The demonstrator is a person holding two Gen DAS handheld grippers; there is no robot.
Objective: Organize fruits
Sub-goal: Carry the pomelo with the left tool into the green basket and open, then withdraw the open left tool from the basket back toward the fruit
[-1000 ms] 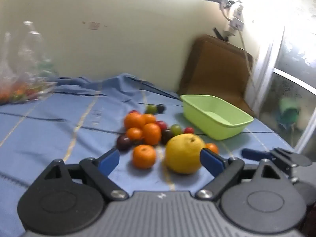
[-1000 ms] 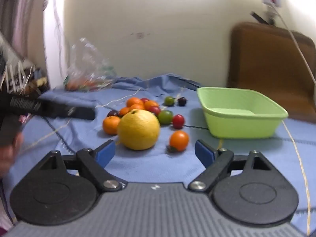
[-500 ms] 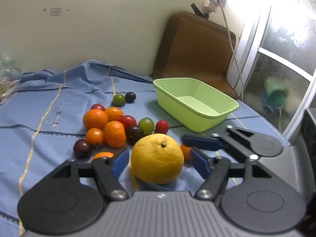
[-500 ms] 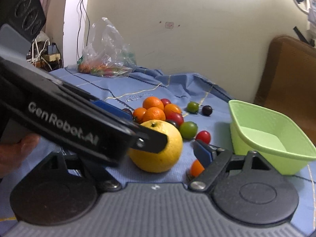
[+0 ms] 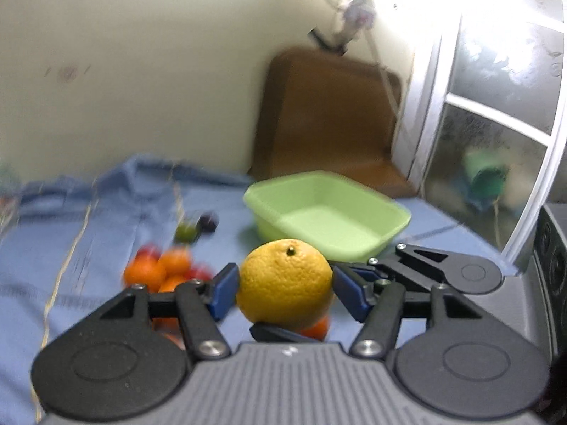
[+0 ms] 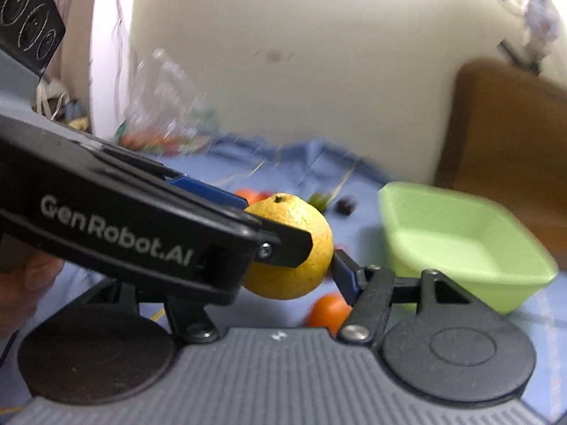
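Observation:
A large yellow citrus fruit (image 5: pixel 285 283) sits between the blue pads of both grippers and is lifted off the blue cloth. My left gripper (image 5: pixel 283 288) is shut on it from both sides. My right gripper (image 6: pixel 283 251) also holds it; its left finger is hidden behind the left gripper's black body (image 6: pixel 141 226). The light green basin (image 5: pixel 329 212) stands just beyond the fruit, and it shows at right in the right wrist view (image 6: pixel 460 241). Small oranges and tomatoes (image 5: pixel 159 272) lie on the cloth to the left.
A brown chair back (image 5: pixel 326 117) stands against the wall behind the basin. A window frame (image 5: pixel 496 141) is at right. A clear plastic bag with fruit (image 6: pixel 159 120) lies at the far left. A loose orange (image 6: pixel 327 313) lies under the grippers.
Both grippers have closed on the yellow fruit and lifted it off the cloth. The views have tilted up and moved a little toward the basin.

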